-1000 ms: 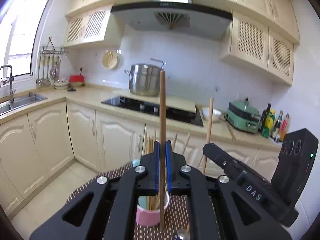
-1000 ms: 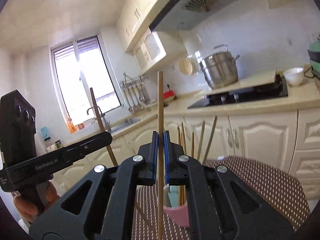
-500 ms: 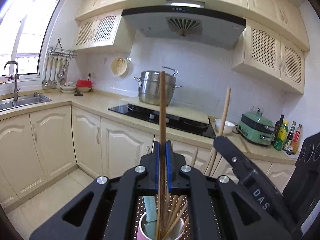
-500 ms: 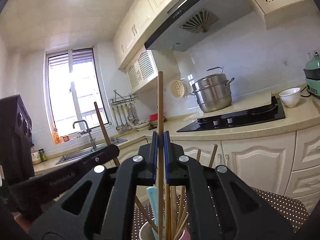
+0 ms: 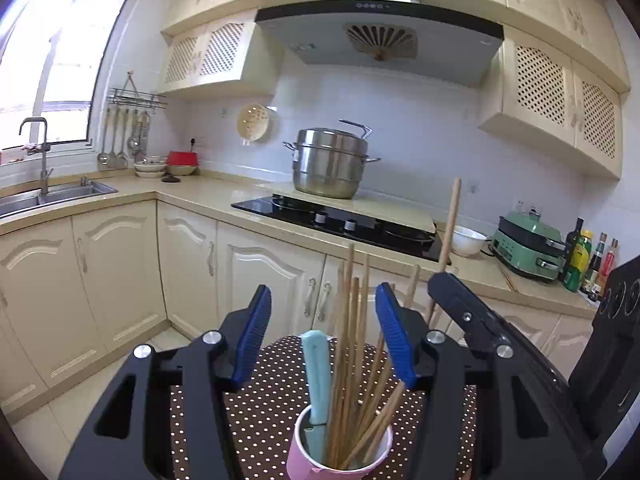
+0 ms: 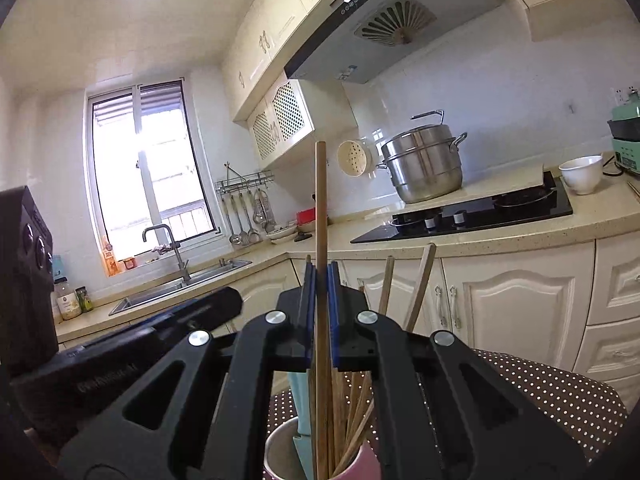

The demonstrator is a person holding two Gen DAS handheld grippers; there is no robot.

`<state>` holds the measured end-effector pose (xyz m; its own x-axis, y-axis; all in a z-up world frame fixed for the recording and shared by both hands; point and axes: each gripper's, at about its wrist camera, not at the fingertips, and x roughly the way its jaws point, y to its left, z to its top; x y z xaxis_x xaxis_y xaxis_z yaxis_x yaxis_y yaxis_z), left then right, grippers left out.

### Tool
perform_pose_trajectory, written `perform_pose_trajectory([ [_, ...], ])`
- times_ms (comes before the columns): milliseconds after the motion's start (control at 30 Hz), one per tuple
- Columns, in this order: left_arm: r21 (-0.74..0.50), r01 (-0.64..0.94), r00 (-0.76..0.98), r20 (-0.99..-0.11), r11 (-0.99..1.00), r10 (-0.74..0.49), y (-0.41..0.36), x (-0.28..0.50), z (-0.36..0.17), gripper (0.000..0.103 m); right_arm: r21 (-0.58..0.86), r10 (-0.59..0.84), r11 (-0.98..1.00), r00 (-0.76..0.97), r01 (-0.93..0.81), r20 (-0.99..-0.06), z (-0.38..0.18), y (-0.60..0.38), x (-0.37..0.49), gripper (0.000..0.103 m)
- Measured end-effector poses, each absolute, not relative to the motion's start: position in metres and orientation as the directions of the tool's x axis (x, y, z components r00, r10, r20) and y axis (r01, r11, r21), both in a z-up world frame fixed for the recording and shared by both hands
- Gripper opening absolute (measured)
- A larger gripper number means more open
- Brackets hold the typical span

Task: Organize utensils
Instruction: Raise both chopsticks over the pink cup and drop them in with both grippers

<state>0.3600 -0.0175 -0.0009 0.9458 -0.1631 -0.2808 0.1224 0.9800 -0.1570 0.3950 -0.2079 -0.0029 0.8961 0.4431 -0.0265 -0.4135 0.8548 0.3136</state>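
A pink cup [image 5: 301, 458] stands on the dotted tabletop [image 5: 256, 400] and holds several wooden chopsticks [image 5: 352, 336] and a teal-handled utensil [image 5: 318, 376]. My left gripper [image 5: 323, 300] hangs just above the cup with its jaws opening. The chopstick tops rise between its blue pads [image 5: 256, 332], and the pads touch none of them. My right gripper [image 6: 321, 276] is shut on one upright chopstick [image 6: 321, 200], whose lower end reaches into the cup [image 6: 280, 452]. In the left wrist view that chopstick [image 5: 450, 224] sticks up at the right.
Behind the table runs a cream counter with a black hob [image 5: 340, 222], a steel steamer pot [image 5: 330, 164], a white bowl [image 5: 466, 240], a green appliance [image 5: 528, 246] and bottles [image 5: 588, 256]. A sink [image 5: 56, 192] and hanging ladles are at the left.
My left gripper has let go of its chopstick, which now stands in the cup, and its jaws have spread. Both grippers have sunk toward the cup. The right one still holds its chopstick.
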Motion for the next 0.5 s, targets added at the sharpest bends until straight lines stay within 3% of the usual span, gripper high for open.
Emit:
perform_pose_trajectory([
  [133,-0.089,0.036,0.949,-0.309,0.995,-0.062,-0.018,0.359,-0.004,0.056,0.316,0.451,0.853,0.891,-0.416,-0.044,-0.006,-0.207,0.392,0.006],
  [200,-0.070,0.011,0.943,-0.331,0.998,-0.033,-0.018,0.359,-0.006,0.062,0.311,0.455,0.854,0.889,-0.418,-0.054,-0.007,-0.206,0.392,0.006],
  [500,-0.083,-0.018,0.933,-0.359,0.996,-0.013,-0.001,0.347,-0.010,0.066,0.297,0.455,0.863,0.885,-0.409,-0.102,-0.014,-0.202,0.386,0.006],
])
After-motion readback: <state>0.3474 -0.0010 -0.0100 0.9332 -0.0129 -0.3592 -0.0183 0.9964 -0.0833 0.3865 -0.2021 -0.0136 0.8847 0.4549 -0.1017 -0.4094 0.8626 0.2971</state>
